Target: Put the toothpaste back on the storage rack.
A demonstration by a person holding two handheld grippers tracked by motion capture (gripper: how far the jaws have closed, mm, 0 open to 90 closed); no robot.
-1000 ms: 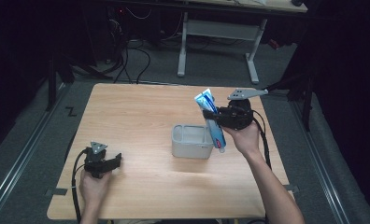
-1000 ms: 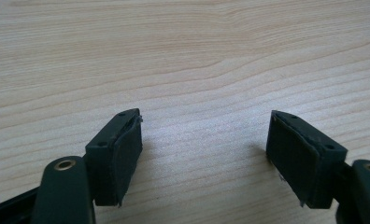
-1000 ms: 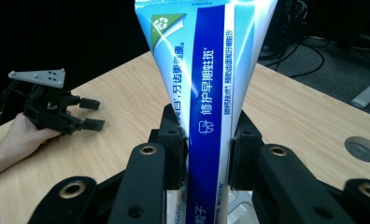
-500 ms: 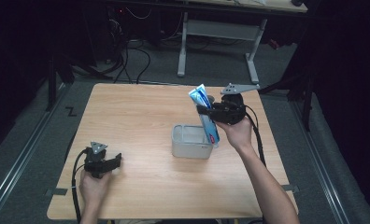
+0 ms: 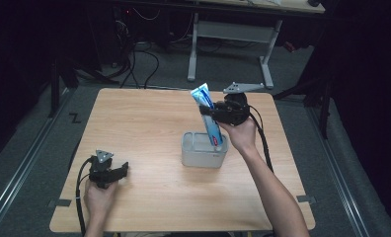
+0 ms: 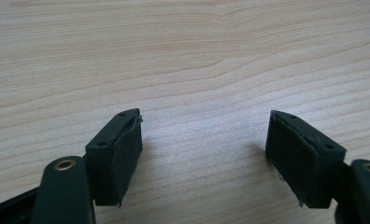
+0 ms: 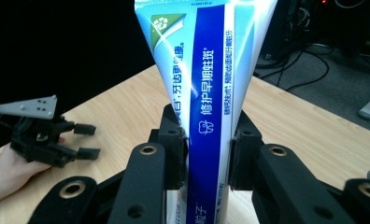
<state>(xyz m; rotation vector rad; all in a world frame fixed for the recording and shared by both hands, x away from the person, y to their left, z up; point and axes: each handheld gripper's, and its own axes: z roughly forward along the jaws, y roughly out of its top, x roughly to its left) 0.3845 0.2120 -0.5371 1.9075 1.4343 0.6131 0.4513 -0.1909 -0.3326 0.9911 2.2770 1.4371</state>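
Your right tool (image 5: 209, 114) clamps toothpaste tube (image 5: 209, 117) over grey bin (image 5: 203, 150); tilt risks rim snag. Left tool (image 5: 118, 170) wide, idle.

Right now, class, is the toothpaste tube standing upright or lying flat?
Upright, slightly tilted. The toothpaste tube is clamped by the right gripper, its lower end inside the grey container and its flat end pointing up.

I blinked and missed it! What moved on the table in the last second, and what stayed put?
The right claw, shut on the toothpaste tube, carried it toward the person's left and lowered its bottom end into the grey box. A second ago the tube hung beside the box's right edge. The left claw stayed open, resting near the table's front left corner, and the box did not shift.
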